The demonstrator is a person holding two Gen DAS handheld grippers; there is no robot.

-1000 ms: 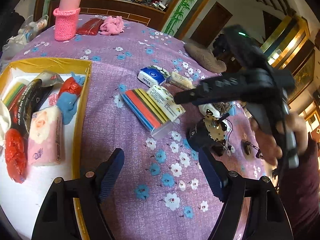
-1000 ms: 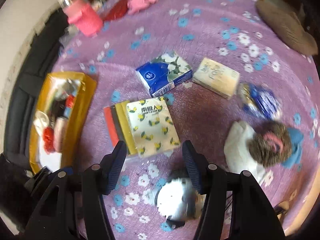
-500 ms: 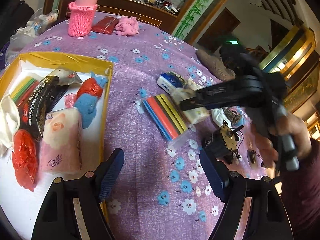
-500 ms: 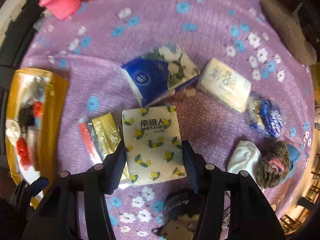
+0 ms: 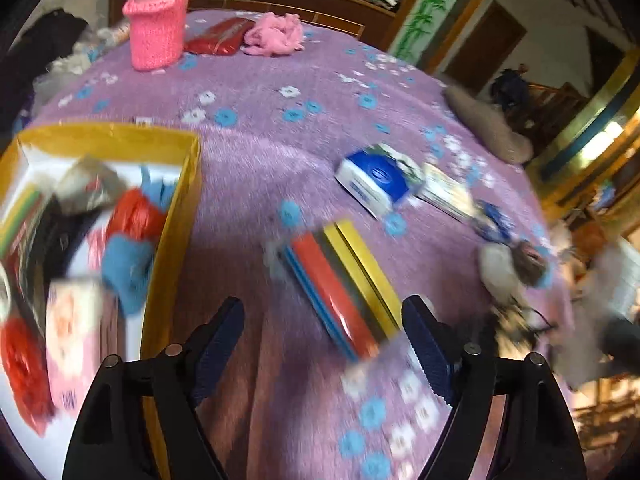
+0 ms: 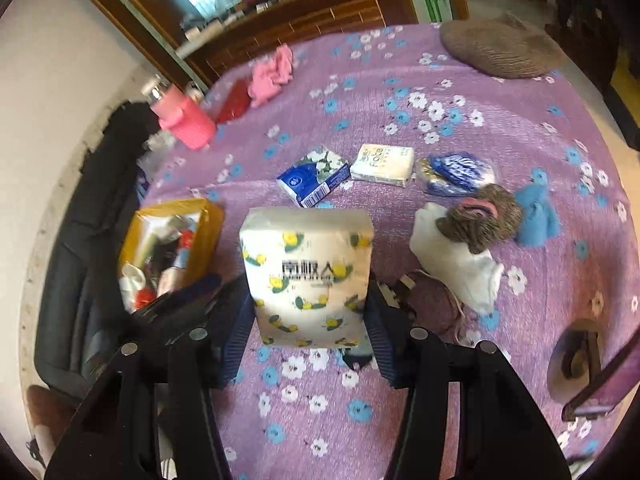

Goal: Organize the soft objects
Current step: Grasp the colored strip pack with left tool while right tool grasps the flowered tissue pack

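Note:
My right gripper (image 6: 308, 320) is shut on a white tissue pack with yellow fruit print (image 6: 308, 272), held upright above the purple flowered tablecloth (image 6: 440, 120). My left gripper (image 5: 322, 312) hangs low over a pack of coloured cloths (image 5: 340, 288); its jaws are opening, and the pack lies on the cloth just ahead between the fingers, untouched. A yellow box (image 5: 176, 216) at the left holds a pink tissue pack (image 5: 74, 332), red and blue soft items and a dark packet. The left view is blurred.
A blue tissue pack (image 6: 314, 180), a cream tissue pack (image 6: 382, 164), a blue-white bag (image 6: 456, 172), a brown knitted piece (image 6: 484, 220) on white cloth and a blue fuzzy item (image 6: 536, 216) lie mid-table. A pink-sleeved bottle (image 5: 158, 36), red pouch (image 5: 218, 36) and pink cloth (image 5: 276, 34) stand far back.
The right gripper closed on the fruit-print tissue pack and lifted it off the coloured cloth pack. The left gripper swung closer to that pack, and the right gripper left its view.

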